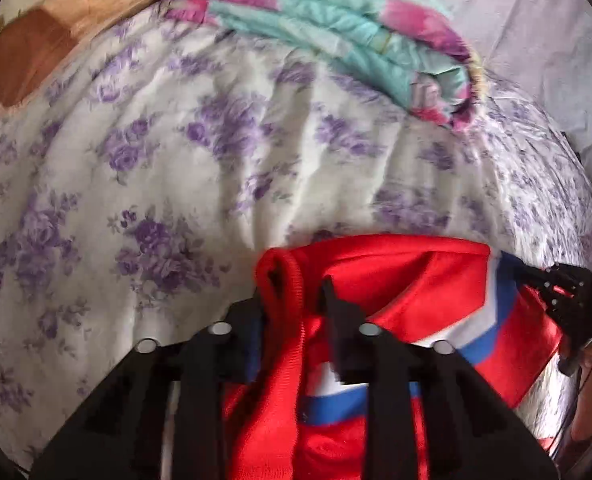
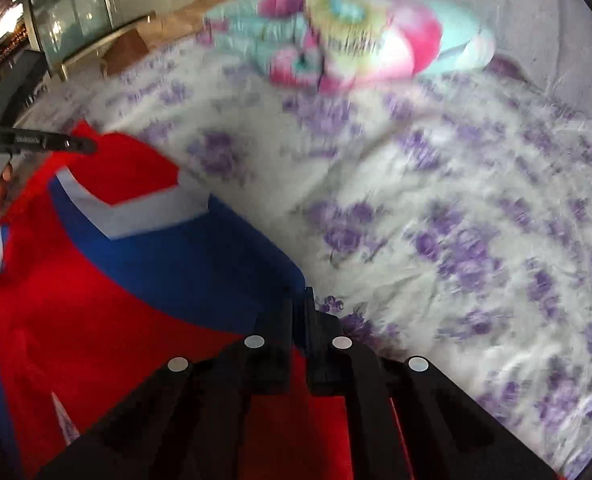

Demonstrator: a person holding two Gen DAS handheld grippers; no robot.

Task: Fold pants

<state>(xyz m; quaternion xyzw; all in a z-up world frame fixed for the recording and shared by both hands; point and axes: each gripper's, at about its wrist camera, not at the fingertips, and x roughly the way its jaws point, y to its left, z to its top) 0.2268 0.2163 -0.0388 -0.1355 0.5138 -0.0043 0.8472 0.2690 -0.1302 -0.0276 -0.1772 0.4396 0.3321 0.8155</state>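
The pants (image 1: 408, 276) are red with white and blue stripes and lie bunched at the near edge of a bed. My left gripper (image 1: 293, 280) is shut on their red ribbed edge, which bulges up between the fingers. In the right wrist view the pants (image 2: 107, 288) fill the lower left. My right gripper (image 2: 300, 296) is shut on their blue and red edge. The right gripper also shows at the right edge of the left wrist view (image 1: 568, 300). The left gripper shows at the left edge of the right wrist view (image 2: 47, 144), with a hand behind it.
The bed is covered by a white quilt with purple flowers (image 1: 215, 152). A folded teal and pink blanket (image 1: 336, 28) lies at the far side, also in the right wrist view (image 2: 356, 36). A brown pillow (image 1: 23, 56) is at the far left. A glass cabinet (image 2: 67, 8) stands beyond the bed.
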